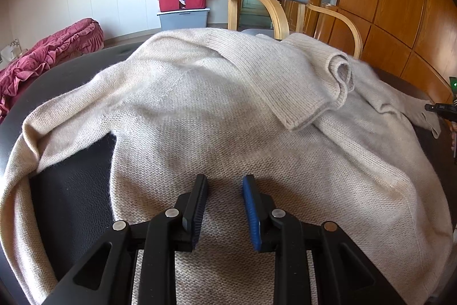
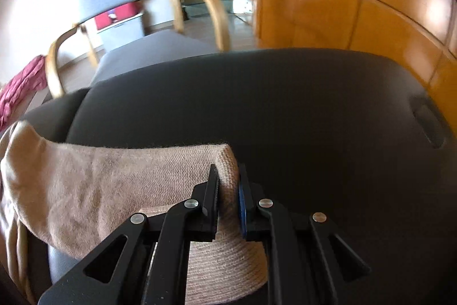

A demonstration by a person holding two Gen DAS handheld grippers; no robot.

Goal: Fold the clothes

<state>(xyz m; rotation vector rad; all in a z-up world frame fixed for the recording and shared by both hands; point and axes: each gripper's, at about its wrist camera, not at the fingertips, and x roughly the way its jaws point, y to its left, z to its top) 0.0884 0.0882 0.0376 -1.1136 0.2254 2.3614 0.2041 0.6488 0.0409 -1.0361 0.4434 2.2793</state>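
Sweater [image 1: 217, 110] beige, spread; left tongs [image 1: 225, 185] parted, empty; right tongs [image 2: 227, 176] clamping cuff [image 2: 227, 162].

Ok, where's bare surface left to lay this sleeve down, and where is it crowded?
Bare dark surface lies ahead of the right gripper, whose jaws pinch the sleeve cuff, out to the far edge. A small patch sits between body and other sleeve. The sweater crowds the rest.

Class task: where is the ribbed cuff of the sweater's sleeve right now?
In the right wrist view, low centre, the ribbed cuff is pinched in the right gripper, over the dark table.
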